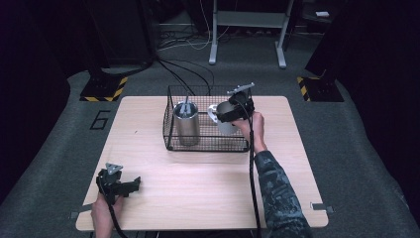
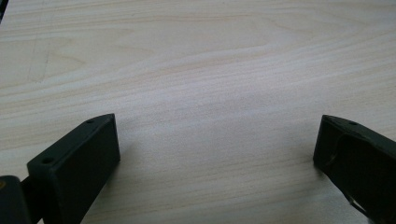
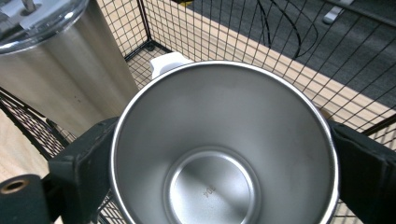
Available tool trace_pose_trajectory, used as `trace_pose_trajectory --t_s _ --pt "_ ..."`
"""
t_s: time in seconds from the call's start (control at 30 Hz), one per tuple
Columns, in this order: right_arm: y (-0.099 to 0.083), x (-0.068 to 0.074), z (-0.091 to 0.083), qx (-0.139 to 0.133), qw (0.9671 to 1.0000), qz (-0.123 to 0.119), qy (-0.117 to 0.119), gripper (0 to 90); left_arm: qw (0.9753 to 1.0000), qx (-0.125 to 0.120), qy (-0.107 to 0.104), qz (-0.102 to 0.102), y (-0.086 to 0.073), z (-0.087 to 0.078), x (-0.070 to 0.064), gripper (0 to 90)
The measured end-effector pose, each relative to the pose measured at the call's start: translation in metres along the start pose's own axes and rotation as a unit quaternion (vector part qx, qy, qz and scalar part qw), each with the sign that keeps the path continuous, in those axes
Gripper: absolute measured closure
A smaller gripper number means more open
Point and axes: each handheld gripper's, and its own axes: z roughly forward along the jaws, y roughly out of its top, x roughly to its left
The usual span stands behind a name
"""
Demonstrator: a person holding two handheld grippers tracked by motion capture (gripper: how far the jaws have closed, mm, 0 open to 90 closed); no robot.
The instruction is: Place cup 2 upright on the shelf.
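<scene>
High view: right gripper (image 1: 227,115) clamps its 2 jaws on a shiny steel mug with white handle (image 1: 221,119) inside the black wire basket (image 1: 171,130), near the pale wooden table's (image 1: 208,188) far edge, beside a tall lidded steel tumbler (image 1: 187,124). Left gripper (image 1: 130,186) rests wide open, holding nothing, at the near-left corner.

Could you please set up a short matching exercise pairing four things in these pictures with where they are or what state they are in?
Things:
1. left hand-held gripper
2. right hand-held gripper
3. lidded steel tumbler
4. wire basket

Places or states:
A. stands upright in the basket's left half
B. shut on the steel cup
C. open, low over bare table near the front left corner
D. sits on the table's far half

Pairs: 1-C, 2-B, 3-A, 4-D
</scene>
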Motion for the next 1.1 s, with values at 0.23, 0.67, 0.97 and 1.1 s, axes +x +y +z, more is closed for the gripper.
trace_pose_trajectory --t_s 0.23,0.67,0.97,1.1 --pt "-0.003 0.004 0.011 0.014 0.9999 0.005 0.008 5.7 1.0 -0.002 0.0 0.0 0.0 0.0 0.0 0.5" --pt "-0.007 0.006 0.025 0.022 0.9994 0.02 0.016 5.7 1.0 0.0 0.0 0.0 0.0 0.0 0.0 0.5" --pt "-0.015 0.004 0.034 0.028 0.9991 0.029 0.015 5.7 1.0 -0.002 0.0 -0.001 0.0 0.0 0.0 0.5" --pt "-0.018 0.004 0.036 0.028 0.9989 0.034 0.017 5.7 1.0 -0.002 0.0 -0.001 0.0 0.0 0.0 0.5"
